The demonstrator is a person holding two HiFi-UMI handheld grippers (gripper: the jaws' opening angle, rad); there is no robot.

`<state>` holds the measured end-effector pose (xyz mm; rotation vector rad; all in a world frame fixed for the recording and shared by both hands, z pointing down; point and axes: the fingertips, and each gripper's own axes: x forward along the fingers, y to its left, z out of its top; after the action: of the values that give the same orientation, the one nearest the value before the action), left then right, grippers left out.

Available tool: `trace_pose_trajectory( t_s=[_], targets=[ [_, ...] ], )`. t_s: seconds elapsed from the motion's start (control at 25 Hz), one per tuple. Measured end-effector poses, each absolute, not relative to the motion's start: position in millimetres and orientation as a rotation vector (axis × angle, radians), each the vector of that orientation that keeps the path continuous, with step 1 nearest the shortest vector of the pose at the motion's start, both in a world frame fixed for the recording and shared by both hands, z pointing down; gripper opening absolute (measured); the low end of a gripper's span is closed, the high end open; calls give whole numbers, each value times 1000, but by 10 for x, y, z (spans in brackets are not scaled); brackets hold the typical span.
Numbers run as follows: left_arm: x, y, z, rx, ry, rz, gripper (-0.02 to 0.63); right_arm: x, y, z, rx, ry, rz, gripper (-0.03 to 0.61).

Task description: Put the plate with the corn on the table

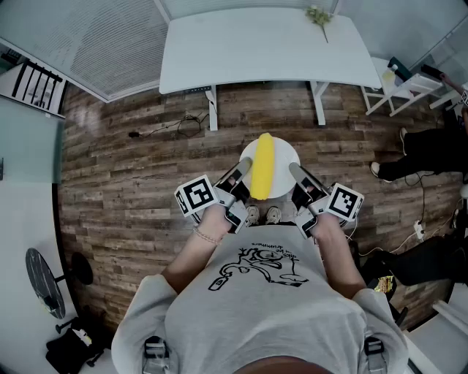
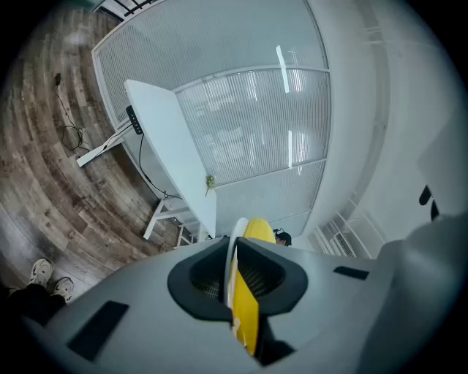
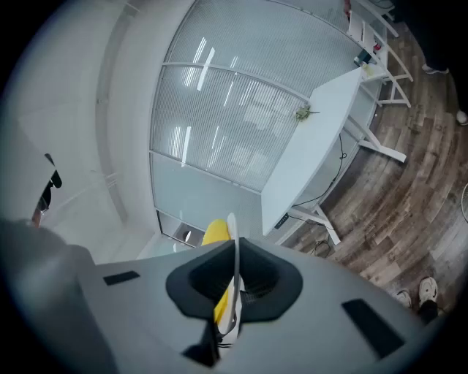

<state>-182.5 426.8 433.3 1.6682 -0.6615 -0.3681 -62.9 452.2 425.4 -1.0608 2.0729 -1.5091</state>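
A round white plate (image 1: 284, 157) with a yellow corn cob (image 1: 262, 166) lying across it is carried in the air above the wooden floor, in front of the person's body. My left gripper (image 1: 243, 170) is shut on the plate's left rim and my right gripper (image 1: 295, 172) is shut on its right rim. In the left gripper view the plate edge (image 2: 235, 252) and the corn (image 2: 246, 310) sit between the jaws. In the right gripper view the plate edge (image 3: 235, 266) and the corn (image 3: 216, 232) show likewise. The white table (image 1: 270, 45) stands ahead, a short way off.
A small plant sprig (image 1: 319, 14) lies at the table's far right. Cables (image 1: 175, 126) trail on the floor by the left table leg. A white rack (image 1: 401, 86) and a seated person's legs (image 1: 424, 153) are at the right. A fan (image 1: 44, 281) stands at the lower left.
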Motion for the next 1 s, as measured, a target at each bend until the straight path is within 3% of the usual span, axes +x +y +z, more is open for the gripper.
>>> trace_pose_trajectory(
  t_s=[1.0],
  targets=[
    [-1946,4060,4376,1694,-639,-330,35,-744,4343,4320,-1078,2017,-1496,17]
  ],
)
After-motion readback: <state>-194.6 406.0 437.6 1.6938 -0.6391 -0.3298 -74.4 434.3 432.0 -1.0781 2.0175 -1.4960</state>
